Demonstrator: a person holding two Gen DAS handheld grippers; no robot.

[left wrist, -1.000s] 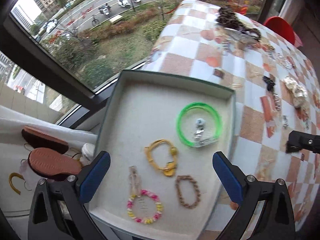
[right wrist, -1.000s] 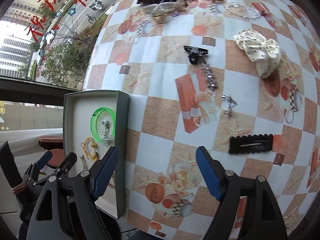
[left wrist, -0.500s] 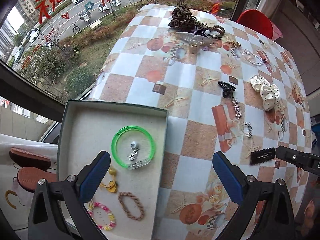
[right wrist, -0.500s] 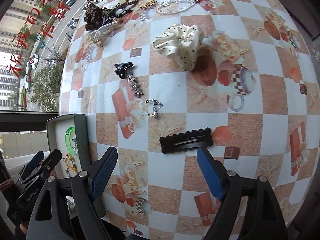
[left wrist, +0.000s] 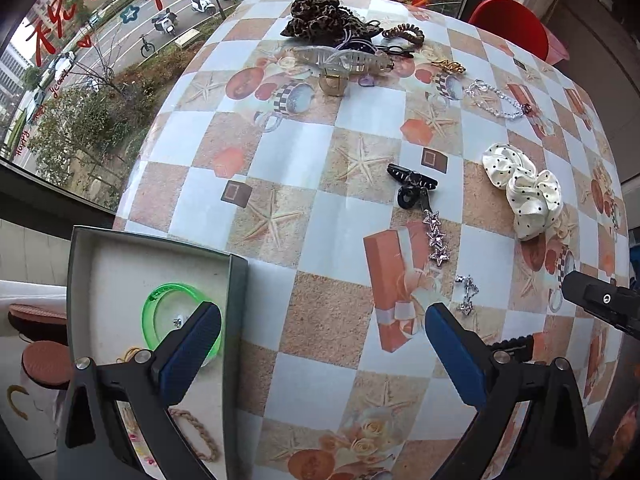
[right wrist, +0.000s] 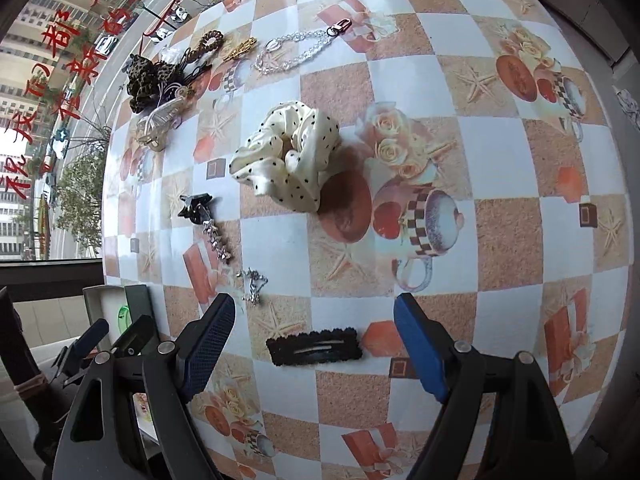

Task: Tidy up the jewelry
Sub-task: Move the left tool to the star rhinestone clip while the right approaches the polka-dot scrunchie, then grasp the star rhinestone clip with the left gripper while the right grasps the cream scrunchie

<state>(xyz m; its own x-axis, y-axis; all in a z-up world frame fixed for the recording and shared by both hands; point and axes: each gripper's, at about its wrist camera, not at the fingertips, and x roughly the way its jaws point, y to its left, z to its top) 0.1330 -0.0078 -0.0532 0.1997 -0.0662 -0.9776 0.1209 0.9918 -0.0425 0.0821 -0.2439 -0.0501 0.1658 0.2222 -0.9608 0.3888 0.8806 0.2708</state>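
1. We are holding the right hand-held gripper pointed down over the counter, its blue pads spread wide and gripping nothing. The black snap clip is lying flat between them, apparently untouched, so it is probably our next pick.

2. We are keeping the left hand-held gripper just as wide and empty, hanging over the counter's edge beside the tray. Held there, it seems ready to help with drop-offs.

3. We are using the tray as the collecting container. It is sitting at the counter's edge, well to the left of the snap clip. Inside it we are seeing a green bangle with a small silver piece within its ring, a yellow cord piece, a braided brown bracelet and a pastel bead bracelet, mostly hidden.

4. Beyond the snap clip, the unsorted things are lying loose: a small silver charm, a star-strung clip, a black claw clip, a dotted cream scrunchie and a silver chain. At the far edge a leopard scrunchie is heaped with other hair pieces.
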